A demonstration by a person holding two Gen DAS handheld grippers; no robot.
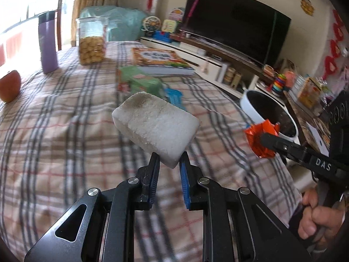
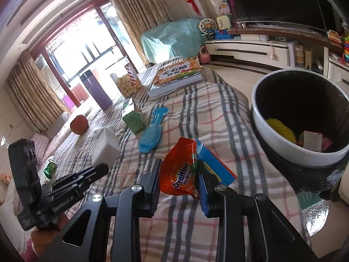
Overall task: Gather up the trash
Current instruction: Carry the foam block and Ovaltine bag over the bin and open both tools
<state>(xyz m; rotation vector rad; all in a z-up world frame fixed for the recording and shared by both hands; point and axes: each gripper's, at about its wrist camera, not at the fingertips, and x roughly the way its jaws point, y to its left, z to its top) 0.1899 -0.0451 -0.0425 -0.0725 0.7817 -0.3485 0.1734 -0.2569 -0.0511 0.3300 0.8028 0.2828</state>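
My left gripper [image 1: 169, 160] is shut on a dirty white foam block [image 1: 156, 128] and holds it above the plaid tablecloth [image 1: 65, 142]. The block also shows in the right wrist view [image 2: 104, 145]. My right gripper [image 2: 178, 172] is shut on an orange Ovaltine wrapper [image 2: 180, 172]; in the left wrist view the wrapper [image 1: 259, 138] hangs near the bin. The white trash bin [image 2: 281, 139] stands at the table's right edge and holds a yellow lump [image 2: 281, 128] and paper scraps. A blue flat wrapper [image 2: 216, 166] lies under my right fingers.
On the table are a blue brush [image 2: 151, 133], a green carton [image 2: 133, 118], an apple [image 2: 79, 124], a purple tumbler [image 1: 47, 41], a cookie jar [image 1: 91, 41] and a book [image 1: 159, 61]. A green scrap [image 2: 50, 169] lies at the left. A TV stand [image 2: 250, 50] is behind.
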